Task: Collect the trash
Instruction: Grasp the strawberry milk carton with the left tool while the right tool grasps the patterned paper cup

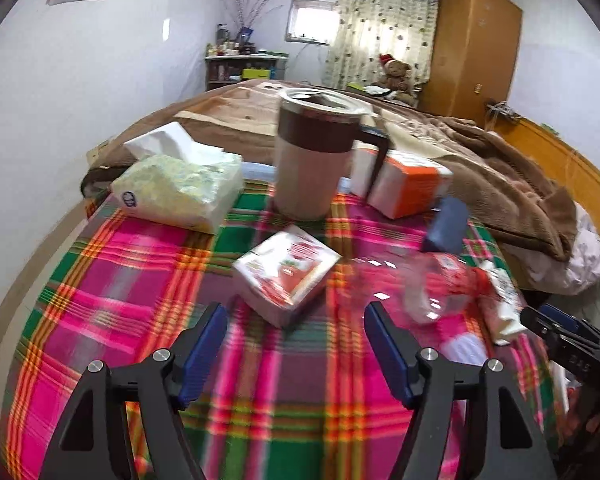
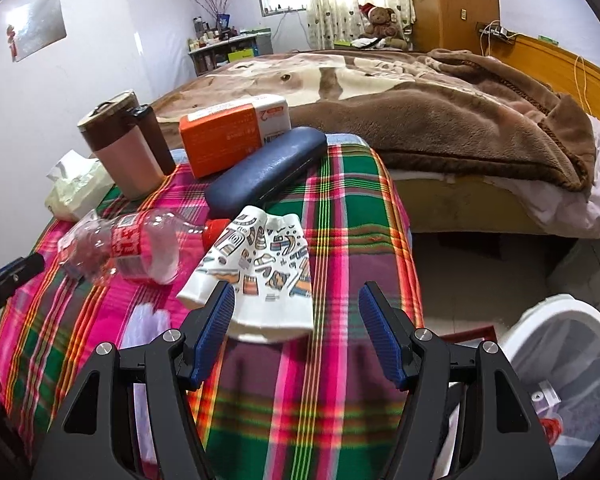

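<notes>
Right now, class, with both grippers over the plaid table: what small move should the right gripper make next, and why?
Probably ease the right gripper forward and down over the crushed paper cup, then close. Its jaws stand open and empty, the cup lies flat just ahead of them, and the white bin waits on the floor beside the table.

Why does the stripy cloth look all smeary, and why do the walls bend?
Left wrist view: motion blur smears the plaid cloth and small carton. Right wrist view: cloth blurs near the bottom, the crushed paper cup sharper. Both: the fisheye lens curves walls and darkens corners.
</notes>
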